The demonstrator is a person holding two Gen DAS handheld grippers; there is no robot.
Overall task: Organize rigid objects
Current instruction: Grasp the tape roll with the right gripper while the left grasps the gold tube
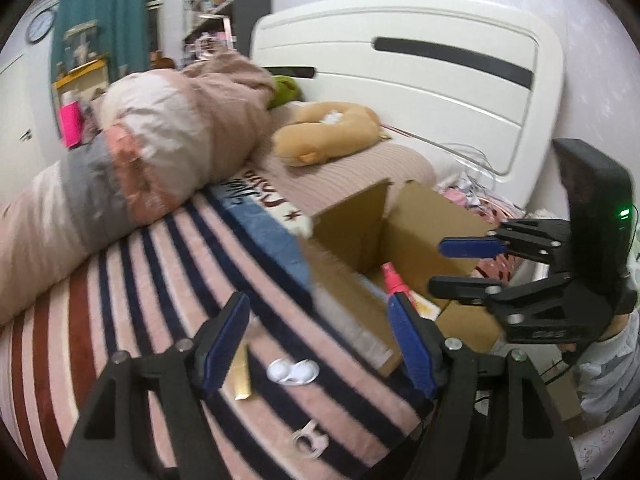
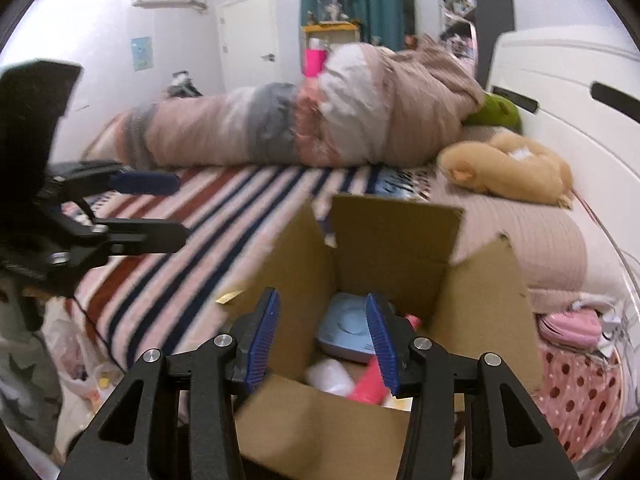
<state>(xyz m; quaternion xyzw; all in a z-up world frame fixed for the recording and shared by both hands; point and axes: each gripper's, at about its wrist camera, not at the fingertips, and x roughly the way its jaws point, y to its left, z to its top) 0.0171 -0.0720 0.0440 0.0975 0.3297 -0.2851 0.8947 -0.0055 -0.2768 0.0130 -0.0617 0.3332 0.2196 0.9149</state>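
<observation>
An open cardboard box stands on the striped bedspread; it also shows in the left wrist view. Inside it lie a light blue case, a pink bottle and a white item. My right gripper is open and empty over the box; it also shows in the left wrist view. My left gripper is open and empty above a gold tube, a white contact lens case and a small clear ring piece on the bedspread.
A rolled duvet lies along the far side of the bed. A tan plush toy and a green plush lie near the white headboard. Pink clutter sits right of the box.
</observation>
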